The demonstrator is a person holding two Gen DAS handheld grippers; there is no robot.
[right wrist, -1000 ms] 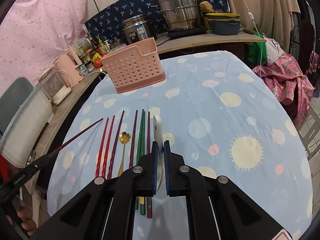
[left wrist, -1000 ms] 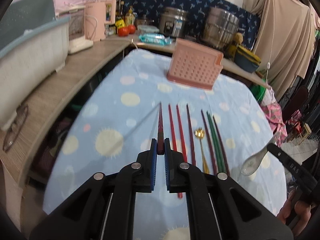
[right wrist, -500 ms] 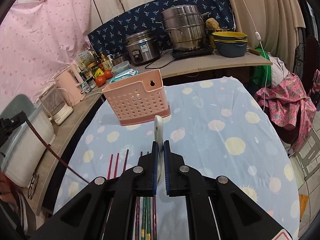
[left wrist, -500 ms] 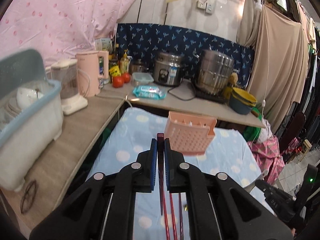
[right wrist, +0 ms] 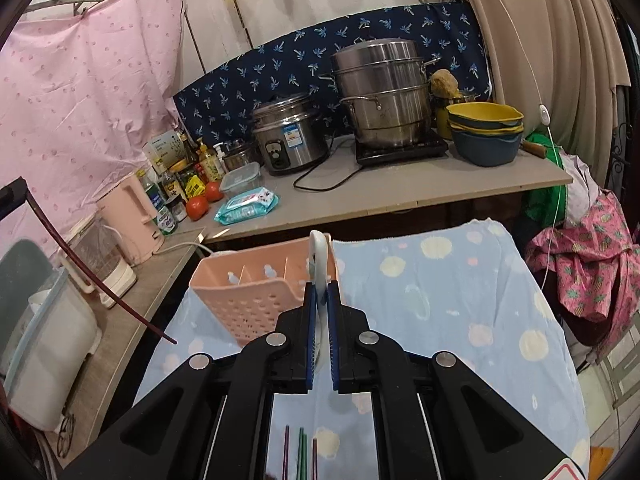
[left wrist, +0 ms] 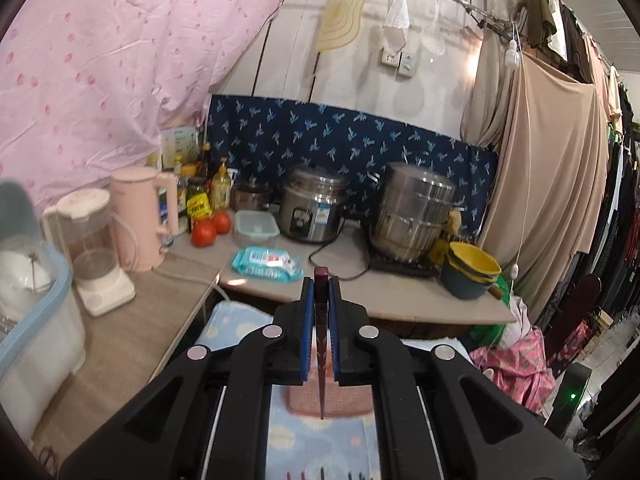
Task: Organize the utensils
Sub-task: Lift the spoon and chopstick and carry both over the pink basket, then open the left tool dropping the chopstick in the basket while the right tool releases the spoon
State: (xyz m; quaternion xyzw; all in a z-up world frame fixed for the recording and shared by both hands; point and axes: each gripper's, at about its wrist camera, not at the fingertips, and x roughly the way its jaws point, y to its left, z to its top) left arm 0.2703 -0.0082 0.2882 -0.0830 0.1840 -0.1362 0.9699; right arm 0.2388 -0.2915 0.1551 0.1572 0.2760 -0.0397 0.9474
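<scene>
A table (right wrist: 460, 292) is being covered by a pale blue cloth printed with cream and pink dots, and it is being flanked by a wooden counter (right wrist: 400, 196) along the back and the left. Behind the counter a navy patterned cloth (right wrist: 320, 68) and a pink sheet (right wrist: 80, 92) are being hung against the wall.

On the counter, one rice cooker (right wrist: 286, 140), one stacked steel steamer (right wrist: 380, 96), two tomatoes (right wrist: 204, 200), one pack of wipes (right wrist: 246, 206) and one pink kettle (right wrist: 132, 216) are being shown.

One pink basket (right wrist: 256, 292) is being kept on the cloth at the table's far end; three slots can be counted along its open top.

The left gripper (left wrist: 320, 304) is being pressed together on one dark red chopstick (left wrist: 321, 344), which is being held upright with its thin tip pointing down over the basket. In the right view that chopstick (right wrist: 100, 280) is being seen slanting in from the left edge.

The right gripper (right wrist: 320, 308) is being pinched on one white spoon (right wrist: 318, 256), whose end is being held up in front of the basket's right part.

Four chopstick tips (right wrist: 300, 452), purple, green and dark red, are being cut off by the right gripper's frame, so the rest of the row cannot be counted. In the left view most of the basket (left wrist: 304, 400) is being hidden behind the gripper body. Whether the spoon is touching the basket cannot be told.
</scene>
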